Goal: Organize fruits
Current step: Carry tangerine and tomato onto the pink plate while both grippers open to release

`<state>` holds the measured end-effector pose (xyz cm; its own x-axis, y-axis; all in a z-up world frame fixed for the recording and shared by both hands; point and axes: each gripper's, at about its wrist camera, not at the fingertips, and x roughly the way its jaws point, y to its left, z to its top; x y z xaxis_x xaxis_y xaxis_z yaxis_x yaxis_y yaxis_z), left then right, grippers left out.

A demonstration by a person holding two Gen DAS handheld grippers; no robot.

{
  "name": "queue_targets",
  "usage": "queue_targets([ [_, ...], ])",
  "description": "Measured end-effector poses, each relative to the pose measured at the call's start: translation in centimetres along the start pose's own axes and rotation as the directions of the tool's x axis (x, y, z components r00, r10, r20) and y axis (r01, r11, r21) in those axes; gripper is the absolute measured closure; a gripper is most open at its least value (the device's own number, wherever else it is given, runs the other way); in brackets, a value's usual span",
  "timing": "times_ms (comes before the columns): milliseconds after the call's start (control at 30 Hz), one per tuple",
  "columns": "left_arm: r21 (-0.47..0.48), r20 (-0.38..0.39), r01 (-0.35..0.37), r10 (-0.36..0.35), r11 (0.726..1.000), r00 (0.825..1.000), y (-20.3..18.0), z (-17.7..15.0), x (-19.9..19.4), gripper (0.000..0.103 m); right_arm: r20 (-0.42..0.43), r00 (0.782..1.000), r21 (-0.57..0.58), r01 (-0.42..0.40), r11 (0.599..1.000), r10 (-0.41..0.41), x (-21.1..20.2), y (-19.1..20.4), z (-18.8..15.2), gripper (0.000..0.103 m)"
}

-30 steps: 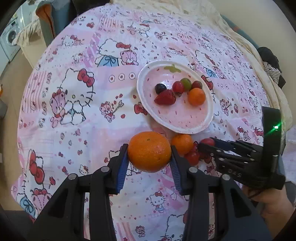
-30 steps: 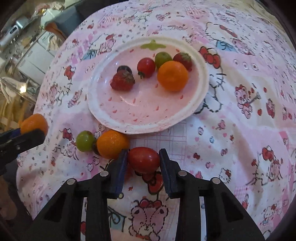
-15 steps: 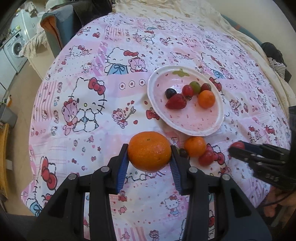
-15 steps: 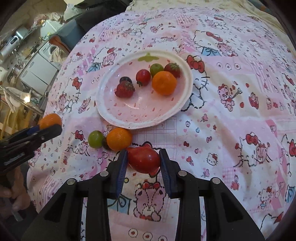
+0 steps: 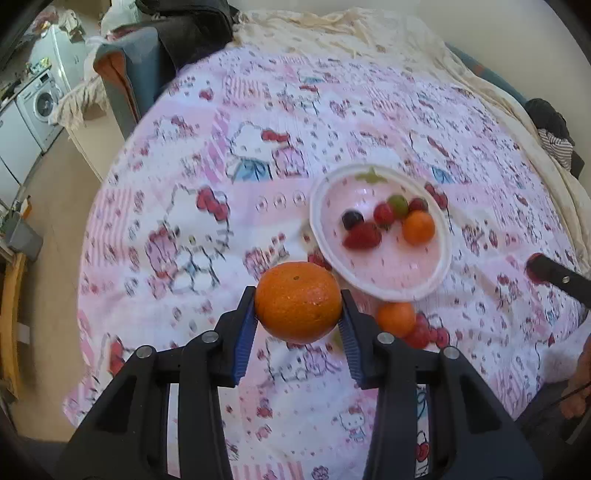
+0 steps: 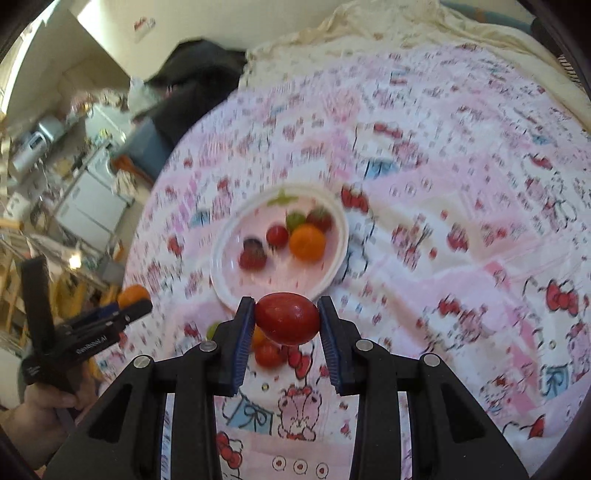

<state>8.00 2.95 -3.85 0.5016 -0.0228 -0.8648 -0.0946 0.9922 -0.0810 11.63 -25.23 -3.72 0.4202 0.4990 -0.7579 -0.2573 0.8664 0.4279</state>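
My left gripper (image 5: 298, 319) is shut on a large orange (image 5: 298, 302), held in the air over the pink cartoon-print cloth. My right gripper (image 6: 287, 320) is shut on a red tomato (image 6: 287, 318), lifted above the cloth just in front of the white plate (image 6: 225, 251). That plate (image 5: 441, 273) holds a small orange (image 5: 418, 227), a strawberry (image 5: 362, 236), a dark grape, a green fruit and red ones. On the cloth beside the plate lie another small orange (image 5: 396, 318) and small red fruits (image 6: 267, 355). The left gripper (image 6: 123, 308) also shows at the left of the right wrist view.
The cloth covers a bed whose near and left edges drop to the floor. A cream blanket (image 5: 332, 33) lies at the far side. A dark chair (image 5: 147, 62) and a washing machine (image 5: 40, 103) stand off to the left. A hand (image 6: 48, 410) grips the left tool.
Both grippers have risen with their fruit, the right one more, so the plate looks smaller and farther. The tomato left the cloth beside the small orange. Both grips are unchanged.
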Motion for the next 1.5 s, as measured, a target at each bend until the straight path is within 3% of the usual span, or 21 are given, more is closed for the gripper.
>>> queue_targets([
  [233,0.021,0.038,0.014,-0.015,1.0,0.999,-0.3,3.2,-0.5,0.065,0.079,0.997,0.0,-0.023,1.0,0.023,-1.2,-0.5,3.2,0.067],
  [433,0.074,0.051,-0.001,-0.003,0.997,0.999,-1.4,6.0,0.9,0.065,0.086,0.996,-0.012,-0.035,0.999,0.036,0.6,-0.4,5.5,0.067],
  [900,0.135,0.039,0.012,-0.017,0.991,0.999,-4.1,9.8,6.4,0.065,0.032,0.998,-0.042,-0.045,0.998,0.047,6.3,-1.2,9.4,0.067],
  [1200,0.134,-0.016,0.049,-0.047,0.99,0.999,-4.7,9.9,11.0,0.065,-0.035,0.997,0.033,-0.068,0.997,0.07,10.9,-3.5,10.9,0.067],
  [1500,0.126,-0.071,0.082,-0.074,0.989,0.995,-4.6,9.4,13.2,0.065,-0.128,0.989,0.029,-0.065,0.997,0.068,15.4,-3.3,10.5,0.067],
])
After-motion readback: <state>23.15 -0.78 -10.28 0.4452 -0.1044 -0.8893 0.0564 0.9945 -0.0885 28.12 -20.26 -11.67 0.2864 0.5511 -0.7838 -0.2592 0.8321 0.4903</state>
